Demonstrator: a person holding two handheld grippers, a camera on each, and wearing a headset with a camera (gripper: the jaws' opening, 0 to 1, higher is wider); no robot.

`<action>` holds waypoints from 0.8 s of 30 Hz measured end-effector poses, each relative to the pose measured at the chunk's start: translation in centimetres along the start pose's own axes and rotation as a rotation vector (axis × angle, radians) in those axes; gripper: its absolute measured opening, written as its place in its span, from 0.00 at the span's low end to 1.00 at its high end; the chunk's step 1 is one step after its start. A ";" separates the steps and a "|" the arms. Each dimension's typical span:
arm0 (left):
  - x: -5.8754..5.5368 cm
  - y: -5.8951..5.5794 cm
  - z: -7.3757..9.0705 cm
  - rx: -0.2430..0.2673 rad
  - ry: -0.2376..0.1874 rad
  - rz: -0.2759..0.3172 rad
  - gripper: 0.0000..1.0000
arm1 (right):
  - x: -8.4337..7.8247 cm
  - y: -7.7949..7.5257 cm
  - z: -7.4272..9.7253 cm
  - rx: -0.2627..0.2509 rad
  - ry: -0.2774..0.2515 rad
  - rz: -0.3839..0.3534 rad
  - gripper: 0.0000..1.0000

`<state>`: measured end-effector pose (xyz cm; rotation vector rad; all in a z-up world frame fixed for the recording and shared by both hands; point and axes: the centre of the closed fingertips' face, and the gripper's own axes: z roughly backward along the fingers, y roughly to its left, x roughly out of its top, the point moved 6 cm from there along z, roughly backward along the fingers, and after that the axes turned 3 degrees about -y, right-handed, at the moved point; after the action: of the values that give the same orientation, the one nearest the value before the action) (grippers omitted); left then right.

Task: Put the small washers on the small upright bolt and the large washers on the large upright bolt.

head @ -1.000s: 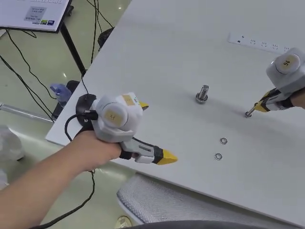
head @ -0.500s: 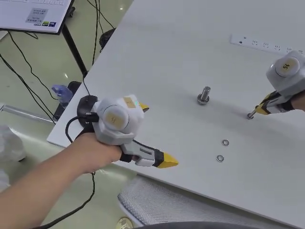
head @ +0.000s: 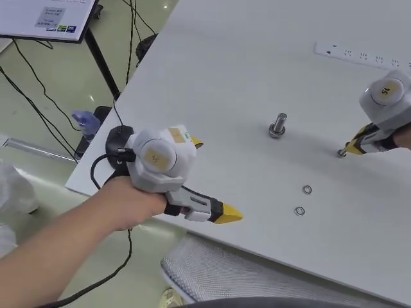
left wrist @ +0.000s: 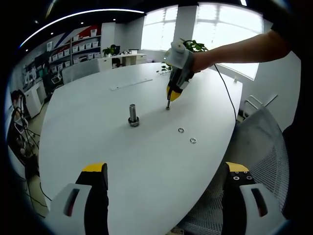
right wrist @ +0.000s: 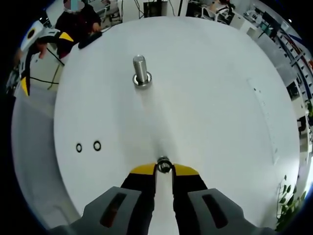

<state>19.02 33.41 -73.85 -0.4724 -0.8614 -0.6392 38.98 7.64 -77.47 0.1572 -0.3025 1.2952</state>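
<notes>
R hand-held gripper narrow, tips at small bolt top; grip unclear. Washers loose nr worktop front edge. L hand-held gripper wide, empty, at front edge.

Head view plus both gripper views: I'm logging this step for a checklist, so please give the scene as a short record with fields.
mid-table: large silver upright bolt, apart from both tongs
loose parts: two small silver ring washers, flat on the white table, side by side
left tongs: open, holding nothing, by the table's near edge
right tongs: nearly closed, tips flanking the small silver upright bolt; grip unclear
</notes>
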 end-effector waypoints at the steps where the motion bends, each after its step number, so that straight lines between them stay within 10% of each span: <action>1: 0.0 0.0 0.0 -0.001 -0.001 0.002 0.98 | 0.0 0.0 -0.1 0.001 0.000 0.001 0.13; 24: 0.1 0.1 -0.4 -0.004 -0.004 -0.033 0.96 | -0.9 0.0 -2.8 0.016 0.035 0.014 0.13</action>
<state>19.30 33.21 -74.01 -0.4639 -0.8733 -0.6706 39.09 7.59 -80.46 0.1455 -0.2640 1.3135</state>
